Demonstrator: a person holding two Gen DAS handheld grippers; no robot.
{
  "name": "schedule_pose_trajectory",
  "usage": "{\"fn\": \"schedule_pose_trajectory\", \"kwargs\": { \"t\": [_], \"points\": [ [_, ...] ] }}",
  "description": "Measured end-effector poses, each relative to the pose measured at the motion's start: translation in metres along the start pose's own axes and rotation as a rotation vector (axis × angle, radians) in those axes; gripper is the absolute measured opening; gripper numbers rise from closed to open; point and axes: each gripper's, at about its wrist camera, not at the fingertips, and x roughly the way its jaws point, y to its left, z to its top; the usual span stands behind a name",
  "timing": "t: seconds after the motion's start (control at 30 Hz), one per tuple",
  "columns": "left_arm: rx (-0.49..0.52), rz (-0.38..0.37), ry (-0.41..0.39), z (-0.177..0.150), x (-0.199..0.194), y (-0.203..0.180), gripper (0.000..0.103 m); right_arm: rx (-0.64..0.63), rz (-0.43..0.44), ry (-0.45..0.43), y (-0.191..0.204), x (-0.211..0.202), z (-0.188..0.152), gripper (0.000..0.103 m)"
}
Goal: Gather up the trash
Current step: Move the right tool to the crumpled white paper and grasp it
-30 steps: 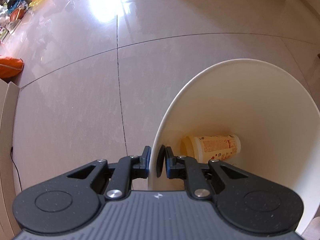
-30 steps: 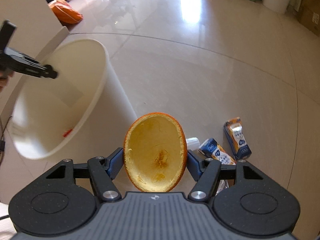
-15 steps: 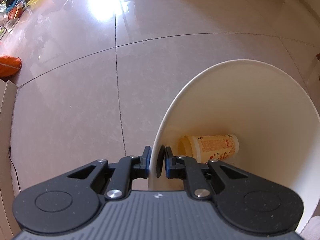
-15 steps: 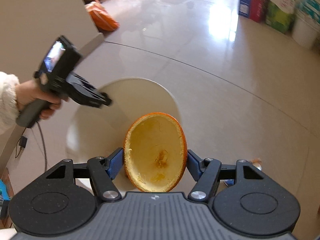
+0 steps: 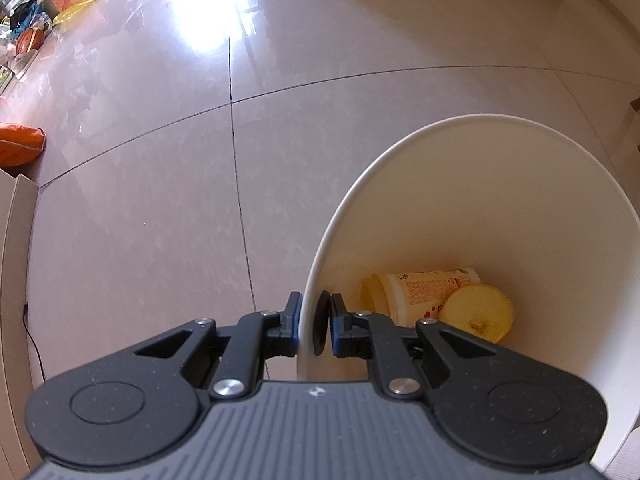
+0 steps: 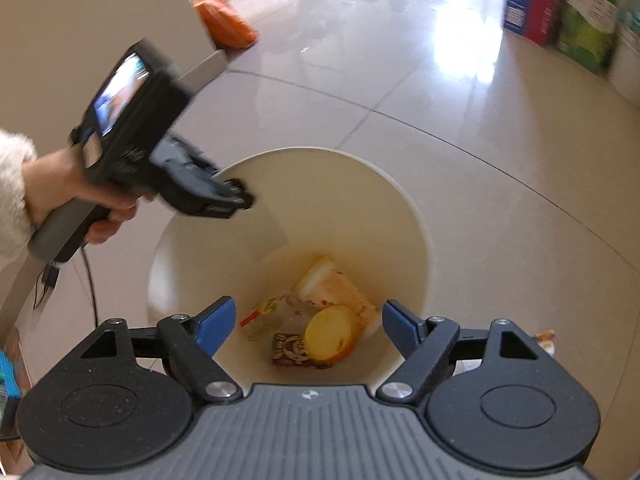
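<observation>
- The white bin (image 6: 416, 216) is found on the tiled floor (image 6: 500, 168), directly below the right tool (image 6: 307, 322); its mouth is looked into from above in the right wrist view.
- The right tool is seen with its jaws opening and nothing between them; the orange peel half (image 6: 330, 334) is observed lying free at the bottom of the bin, hollow side up, leaning on the yellow paper cup (image 6: 340, 290), which lies on its side; a brown wrapper (image 6: 290, 350) is noted just beside the peel.
- The left tool (image 5: 314, 326) is pressed together on the near rim of the bin, one finger outside the wall and one inside; the bin is judged to be steadied by it.
- Remaining trash is judged to lie outside the bin on the right tool's side; a scrap of coloured packaging (image 6: 545, 338) is glimpsed on the floor beyond the right finger, partly hidden; the right hand is the nearer and the free one; a move away from the bin towards that side is called for.
</observation>
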Motion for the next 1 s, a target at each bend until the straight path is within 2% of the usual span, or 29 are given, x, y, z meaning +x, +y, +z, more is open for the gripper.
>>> {"fn": "schedule_pose_trajectory", "kwargs": {
  "t": [0.2, 0.43, 0.73, 1.0],
  "points": [
    [0.006, 0.006, 0.002, -0.001, -0.002, -0.001, 0.012, 0.114, -0.080, -0.039, -0.049, -0.020, -0.014, 0.085],
    [-0.007, 0.006, 0.007, 0.003, -0.004, 0.000, 0.012, 0.295, -0.209, -0.026, -0.127, -0.030, -0.069, 0.089],
    [-0.025, 0.008, 0.013, 0.004, -0.004, 0.002, 0.013, 0.559, -0.273, 0.106, -0.209, 0.028, -0.169, 0.090],
    [-0.042, 0.011, 0.022, 0.005, -0.003, 0.004, 0.013, 0.809, -0.245, 0.106, -0.242, 0.082, -0.232, 0.090]
  ]
}}
